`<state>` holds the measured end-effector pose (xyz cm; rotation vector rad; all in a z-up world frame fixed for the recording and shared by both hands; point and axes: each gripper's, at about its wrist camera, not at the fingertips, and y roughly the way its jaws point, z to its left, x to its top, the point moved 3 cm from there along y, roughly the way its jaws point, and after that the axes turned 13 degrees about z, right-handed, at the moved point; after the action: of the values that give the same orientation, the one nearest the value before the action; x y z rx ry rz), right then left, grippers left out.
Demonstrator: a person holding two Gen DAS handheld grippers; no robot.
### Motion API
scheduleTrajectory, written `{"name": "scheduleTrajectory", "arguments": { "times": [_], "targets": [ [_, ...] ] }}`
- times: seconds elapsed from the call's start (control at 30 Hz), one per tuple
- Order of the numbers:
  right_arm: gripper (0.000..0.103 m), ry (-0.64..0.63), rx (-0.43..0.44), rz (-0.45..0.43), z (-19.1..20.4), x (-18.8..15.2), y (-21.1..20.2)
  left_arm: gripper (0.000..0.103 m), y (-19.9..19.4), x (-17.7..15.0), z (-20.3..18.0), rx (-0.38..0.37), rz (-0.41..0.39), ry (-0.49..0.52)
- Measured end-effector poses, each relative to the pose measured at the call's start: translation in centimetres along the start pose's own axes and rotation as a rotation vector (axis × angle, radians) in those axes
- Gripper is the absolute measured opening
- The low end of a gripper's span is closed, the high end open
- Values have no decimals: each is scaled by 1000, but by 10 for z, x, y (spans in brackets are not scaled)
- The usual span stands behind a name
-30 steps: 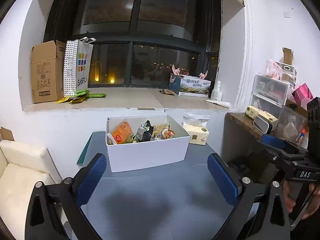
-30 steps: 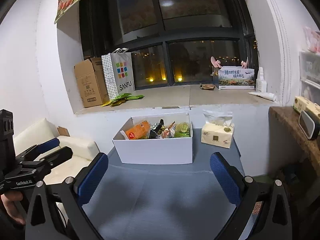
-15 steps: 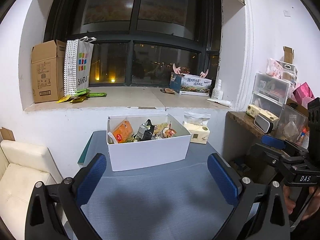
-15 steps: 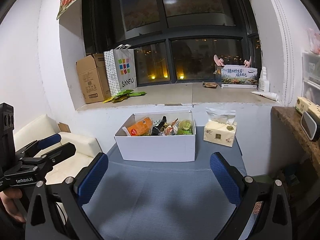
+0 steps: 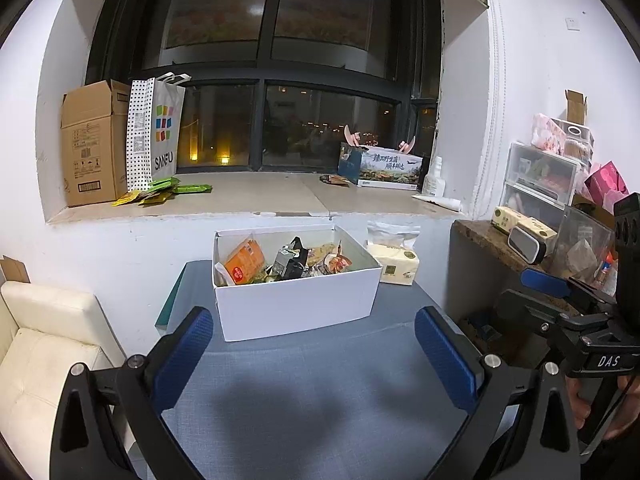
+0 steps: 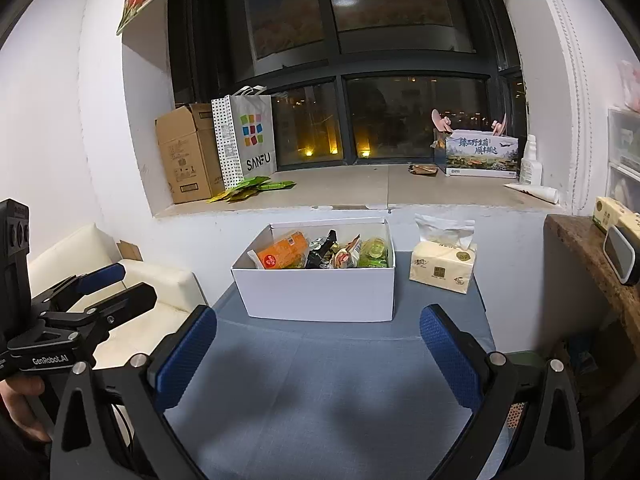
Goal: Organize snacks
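Matt white cardboard box (image 5: 296, 304) holds glossy foil and plastic snack packets (image 6: 320, 254); it sits on a matt grey woven cloth table (image 6: 320, 380). Brown corrugated carton (image 5: 90, 144) stands far left, beside a smooth paper bag (image 5: 154, 136)

"SANFU" on the paper bag (image 5: 157, 136); "DAS" and "GenRobot.AI" on the tongs.
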<state>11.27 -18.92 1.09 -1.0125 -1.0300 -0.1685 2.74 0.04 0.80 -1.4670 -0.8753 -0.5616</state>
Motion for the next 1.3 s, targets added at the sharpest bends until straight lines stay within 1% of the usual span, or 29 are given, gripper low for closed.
{"name": "scheduleTrajectory", "arguments": {
  "times": [1.3],
  "targets": [
    [103, -10, 1, 2, 3, -1, 3, 103, 0, -2, 2, 2, 8, 1]
  ]
}}
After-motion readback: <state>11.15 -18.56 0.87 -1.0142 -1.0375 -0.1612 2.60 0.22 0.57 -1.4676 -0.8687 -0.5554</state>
